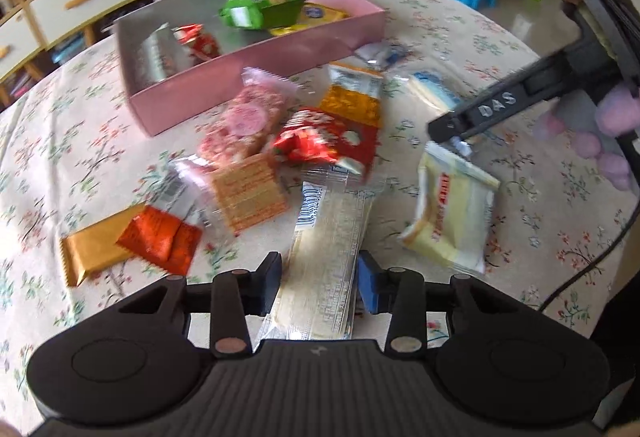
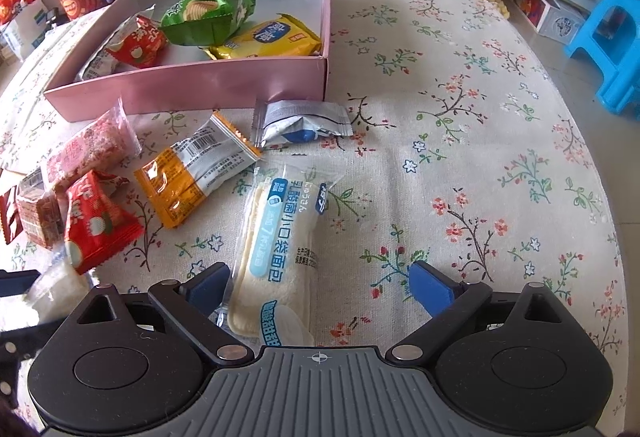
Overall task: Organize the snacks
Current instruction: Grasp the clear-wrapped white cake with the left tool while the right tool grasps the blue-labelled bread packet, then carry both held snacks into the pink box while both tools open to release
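Soft daylight fills both fisheye views, which bow the cabinets and floral tablecloth at the frame edges. Motion blur smears the left wrist view, most heavily over the snack packets in front of the pink box. The right wrist view is sharp; glare glints on the orange foil packet, and the box casts a faint shadow beside it.

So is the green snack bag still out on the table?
No, the green snack bag lies inside the pink box, on top of a yellow packet.
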{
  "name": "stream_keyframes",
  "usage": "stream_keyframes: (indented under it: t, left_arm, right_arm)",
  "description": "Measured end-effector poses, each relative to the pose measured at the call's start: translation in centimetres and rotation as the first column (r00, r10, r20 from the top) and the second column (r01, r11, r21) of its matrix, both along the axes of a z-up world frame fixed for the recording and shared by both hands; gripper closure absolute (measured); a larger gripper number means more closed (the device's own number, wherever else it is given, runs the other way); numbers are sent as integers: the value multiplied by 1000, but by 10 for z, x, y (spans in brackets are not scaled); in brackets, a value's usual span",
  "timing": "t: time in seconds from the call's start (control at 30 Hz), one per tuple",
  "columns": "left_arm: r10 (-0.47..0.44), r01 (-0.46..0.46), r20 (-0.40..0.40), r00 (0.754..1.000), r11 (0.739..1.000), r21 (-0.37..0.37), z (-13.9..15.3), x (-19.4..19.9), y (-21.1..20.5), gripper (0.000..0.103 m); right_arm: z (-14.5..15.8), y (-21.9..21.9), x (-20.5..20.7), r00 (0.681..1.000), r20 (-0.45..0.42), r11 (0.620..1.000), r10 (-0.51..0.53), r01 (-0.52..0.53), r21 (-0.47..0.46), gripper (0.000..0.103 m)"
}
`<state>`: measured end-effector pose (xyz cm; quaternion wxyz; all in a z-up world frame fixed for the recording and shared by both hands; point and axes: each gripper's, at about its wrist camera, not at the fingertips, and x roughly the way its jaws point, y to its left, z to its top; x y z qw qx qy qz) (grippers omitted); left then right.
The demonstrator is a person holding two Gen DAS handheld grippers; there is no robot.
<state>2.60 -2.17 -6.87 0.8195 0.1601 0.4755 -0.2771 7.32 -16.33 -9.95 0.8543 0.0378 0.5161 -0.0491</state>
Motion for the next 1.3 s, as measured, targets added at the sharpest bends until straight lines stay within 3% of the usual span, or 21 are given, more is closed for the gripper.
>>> stream_keyframes:
  t: [0.13, 0.37, 0.47, 0.57, 0.63, 0.67, 0.8, 0.97, 1.3]
  left_arm:
    - [74, -75, -37, 997, 997, -14, 0, 6, 8, 66]
    - [88, -89, -60, 994, 996, -22, -2, 9, 7, 65]
    - [99, -102, -76, 992, 994, -39, -1, 10, 8, 69]
    - [105, -111, -98, 990, 993, -51, 0, 12, 8, 70]
    - [105, -111, -111, 988, 992, -55, 1, 12, 8, 71]
    - [104, -111, -117, 988, 992, -61, 1, 12, 8, 72]
    - [108, -120, -129, 986, 989, -85, 8, 8, 12, 72]
    - [125, -144, -138, 982, 981, -132, 20, 6, 21, 73]
    - [167, -197, -136, 977, 947, -255, 45, 10, 31, 74]
  right_arm:
    - [0, 1, 1, 1000, 3, 1000, -2, 2, -10, 7]
    - [2, 5, 1, 1000, 10, 1000, 9, -9, -25, 10]
    - [4, 8, 0, 999, 15, 1000, 28, -28, -5, 23]
    - [8, 13, -1, 998, 23, 998, 55, -56, 9, 44]
    - [10, 16, -1, 997, 25, 997, 73, -74, 14, 66]
    - [11, 17, -1, 997, 24, 997, 75, -75, 17, 68]
    - [14, 17, -1, 998, 11, 997, 69, -69, 32, 70]
    - [21, 10, -2, 999, 3, 992, 43, -43, 119, 70]
    - [47, 3, -3, 999, 48, 971, -1, -11, 239, 71]
